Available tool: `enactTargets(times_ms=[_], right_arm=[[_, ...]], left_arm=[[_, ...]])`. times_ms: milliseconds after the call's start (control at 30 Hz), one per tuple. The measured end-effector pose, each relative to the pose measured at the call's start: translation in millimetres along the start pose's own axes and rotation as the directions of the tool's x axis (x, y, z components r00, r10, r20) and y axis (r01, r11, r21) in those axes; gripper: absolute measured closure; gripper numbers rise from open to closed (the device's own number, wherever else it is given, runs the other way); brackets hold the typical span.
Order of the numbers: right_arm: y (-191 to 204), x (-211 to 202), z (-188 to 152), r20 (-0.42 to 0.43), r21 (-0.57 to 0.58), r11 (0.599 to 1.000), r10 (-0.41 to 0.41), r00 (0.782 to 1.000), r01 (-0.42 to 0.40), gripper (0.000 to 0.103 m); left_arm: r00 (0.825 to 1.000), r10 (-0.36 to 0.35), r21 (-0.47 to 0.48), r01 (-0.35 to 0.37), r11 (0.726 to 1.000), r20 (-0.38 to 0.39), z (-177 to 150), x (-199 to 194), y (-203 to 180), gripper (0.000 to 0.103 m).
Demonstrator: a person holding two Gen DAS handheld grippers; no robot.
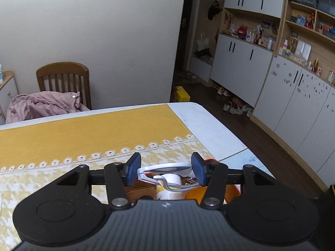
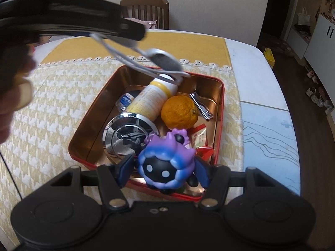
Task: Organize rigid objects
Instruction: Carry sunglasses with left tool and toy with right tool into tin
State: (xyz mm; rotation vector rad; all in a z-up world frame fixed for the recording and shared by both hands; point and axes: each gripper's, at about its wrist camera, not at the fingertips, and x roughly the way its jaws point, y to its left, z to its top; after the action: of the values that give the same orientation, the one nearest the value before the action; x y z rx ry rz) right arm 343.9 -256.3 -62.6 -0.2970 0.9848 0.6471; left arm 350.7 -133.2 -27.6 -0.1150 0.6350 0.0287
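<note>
White-framed sunglasses (image 1: 167,165) sit between the blue pads of my left gripper (image 1: 166,167), which is shut on them. In the right wrist view that left gripper (image 2: 134,34) holds the sunglasses (image 2: 165,59) above the far side of a red tin (image 2: 222,96). My right gripper (image 2: 164,171) is shut on a purple and blue toy figure (image 2: 163,156) over the tin's near edge. Inside the tin lie a white and yellow bottle (image 2: 146,102), an orange (image 2: 179,112), a nail clipper (image 2: 202,106), a chrome disc (image 2: 125,133) and a snack packet (image 2: 200,138).
The tin stands on a yellow and white cloth (image 2: 52,96) covering a white table (image 2: 247,62). The table's right edge drops to a dark floor (image 1: 261,138). A wooden chair (image 1: 62,77) with a pink garment (image 1: 41,104) stands behind the table. White cabinets (image 1: 240,60) line the right wall.
</note>
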Motion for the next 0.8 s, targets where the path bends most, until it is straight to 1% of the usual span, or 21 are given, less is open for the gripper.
enactTargets(times_ms=[133, 367, 467, 600, 667, 733, 800], right_arm=[[-1, 3, 1, -0.004, 0.004, 1.000, 0.004, 1.000, -0.004, 0.042], [-2, 10, 1, -0.014, -0.003, 1.000, 0.011, 1.000, -0.011, 0.042], [-4, 14, -1, -0.019, 0.008, 1.000, 0.013, 1.000, -0.013, 0.042], [-8, 16, -5, -0.015, 0.018, 1.000, 0.015, 1.000, -0.015, 0.043], [-9, 14, -5, -0.003, 0.019, 1.000, 0.016, 1.000, -0.016, 0.042], [-9, 13, -4, 0.013, 0.015, 1.000, 0.009, 1.000, -0.009, 0.038], [-9, 11, -5, 0.017, 0.013, 1.000, 0.012, 1.000, -0.012, 0.038]], left_arm=[[1.000, -0.002, 0.010, 0.003, 1.000, -0.014, -2, 17, -7, 0.051], [0.997, -0.010, 0.018, 0.011, 1.000, -0.072, -14, 43, -9, 0.051], [0.992, -0.017, 0.024, 0.020, 0.999, -0.126, -21, 52, -9, 0.052], [0.986, -0.013, 0.031, 0.019, 0.999, -0.167, -32, 58, -9, 0.054], [0.982, -0.007, 0.026, 0.012, 1.000, -0.188, -34, 60, -7, 0.054], [0.978, -0.011, 0.020, 0.016, 1.000, -0.209, -37, 62, -7, 0.054], [0.976, -0.015, 0.025, 0.021, 0.999, -0.218, -39, 62, -6, 0.054]])
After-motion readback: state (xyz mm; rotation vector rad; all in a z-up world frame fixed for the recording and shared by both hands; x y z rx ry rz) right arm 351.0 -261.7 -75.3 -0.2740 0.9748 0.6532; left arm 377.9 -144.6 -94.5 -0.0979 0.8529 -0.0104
